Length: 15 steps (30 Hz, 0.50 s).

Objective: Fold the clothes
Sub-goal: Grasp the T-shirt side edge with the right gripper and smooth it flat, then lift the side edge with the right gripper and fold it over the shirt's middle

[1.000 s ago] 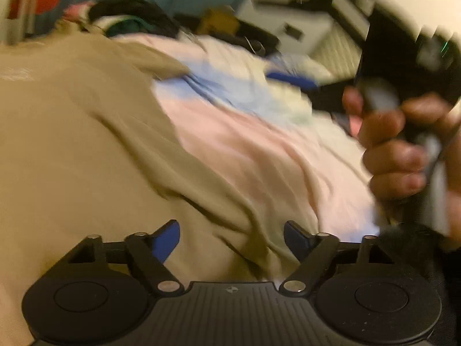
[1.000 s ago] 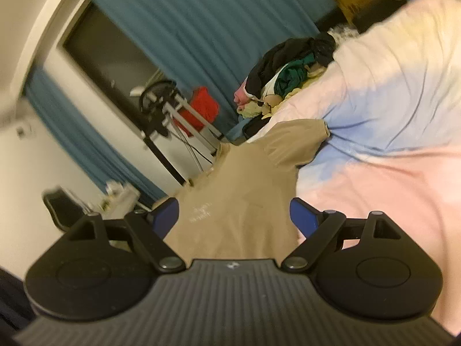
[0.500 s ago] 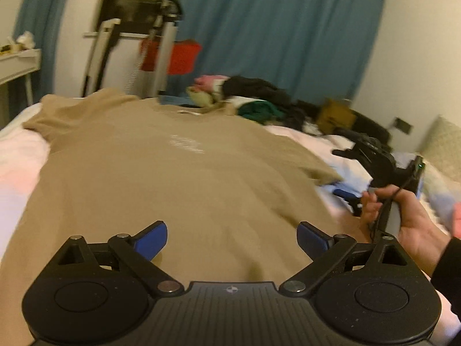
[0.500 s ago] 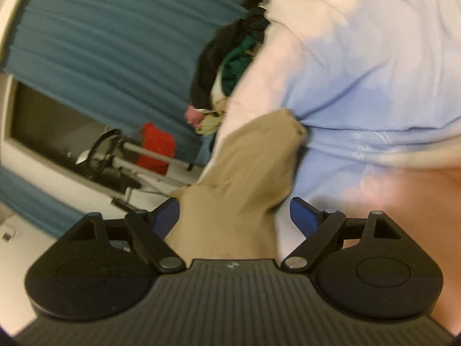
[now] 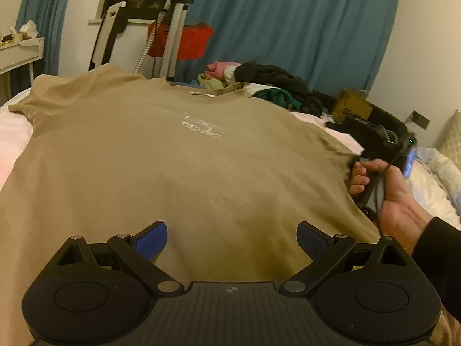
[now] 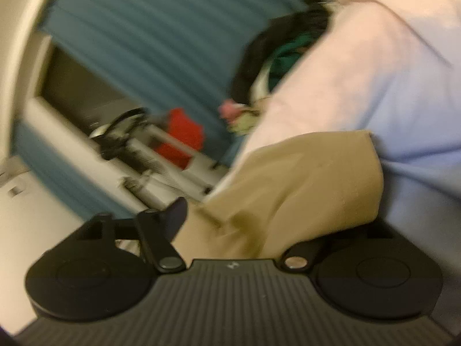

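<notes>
A tan T-shirt [image 5: 178, 158] with a small white chest print lies spread flat on the bed, collar at the far end. My left gripper [image 5: 232, 239] is open and empty, hovering over the shirt's near hem. My right gripper [image 6: 250, 225] sits at the shirt's right sleeve [image 6: 302, 184]. The sleeve cloth lies between its jaws and covers the right finger, and the view is blurred. In the left wrist view the right gripper body [image 5: 383, 150] is held by a hand at the shirt's right edge.
A pile of dark, green and pink clothes [image 5: 259, 80] lies at the far end of the bed. A pastel duvet [image 6: 403, 72] covers the bed. A stand with a red item [image 5: 178, 40] and blue curtains are behind. A pillow [image 5: 452, 132] is at right.
My left gripper rose and drew back, bringing the whole shirt into view. My right gripper moved down onto the right sleeve and its fingers came in around the cloth.
</notes>
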### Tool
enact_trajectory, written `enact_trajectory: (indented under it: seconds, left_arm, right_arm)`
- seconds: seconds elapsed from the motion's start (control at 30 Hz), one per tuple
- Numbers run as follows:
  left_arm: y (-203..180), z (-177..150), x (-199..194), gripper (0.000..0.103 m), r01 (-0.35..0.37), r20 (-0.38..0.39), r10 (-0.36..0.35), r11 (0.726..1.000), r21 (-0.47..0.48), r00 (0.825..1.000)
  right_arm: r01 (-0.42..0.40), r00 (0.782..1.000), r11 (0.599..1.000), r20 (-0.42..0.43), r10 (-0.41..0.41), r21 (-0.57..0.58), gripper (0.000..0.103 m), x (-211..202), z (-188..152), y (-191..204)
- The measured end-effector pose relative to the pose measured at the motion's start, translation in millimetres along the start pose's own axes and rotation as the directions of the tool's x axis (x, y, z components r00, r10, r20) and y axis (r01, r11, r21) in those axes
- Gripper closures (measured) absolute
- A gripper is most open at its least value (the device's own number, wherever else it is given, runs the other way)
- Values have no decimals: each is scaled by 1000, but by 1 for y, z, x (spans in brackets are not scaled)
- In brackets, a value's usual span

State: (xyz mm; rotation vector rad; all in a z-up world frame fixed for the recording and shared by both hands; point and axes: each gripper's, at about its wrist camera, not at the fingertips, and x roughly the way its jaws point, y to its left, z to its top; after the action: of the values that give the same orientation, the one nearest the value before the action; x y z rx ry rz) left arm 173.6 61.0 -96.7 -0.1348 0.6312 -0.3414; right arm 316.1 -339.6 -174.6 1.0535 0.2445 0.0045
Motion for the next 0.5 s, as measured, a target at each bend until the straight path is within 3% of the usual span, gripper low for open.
enact_trajectory:
  seconds: [0.1,0.2,0.23,0.27,0.3,0.5]
  left_arm:
    - [7,1,12,5,-3,1,3,1000,-23,1000]
    - [12,4,18,4,5,16,-5,999,-41,1000]
    - [13,6,19,4,8,20,-7,999,-43,1000]
    - [11,6,18,4,11,26,-10,999,-37,1000]
    - [10,5,18,4,12,32,-11,999,-32,999]
    - [13,11,14,4,-17,31,19,998,-59,999]
  right_arm:
    - [-3,1000,1000,28,2,27,36,11,4,-1]
    - [-26,1000,999,-4,26,-30,36,26,9,9]
    - [-31,999,998,-21,29,-57,47,31,10,13]
    - [-22,999,996,-32,20,-89,80,34,12,20]
    - [-12,999,992,-42,7,-122,94,38,13,27]
    - [128,990,959,95,-107,-251,97,31,26,69]
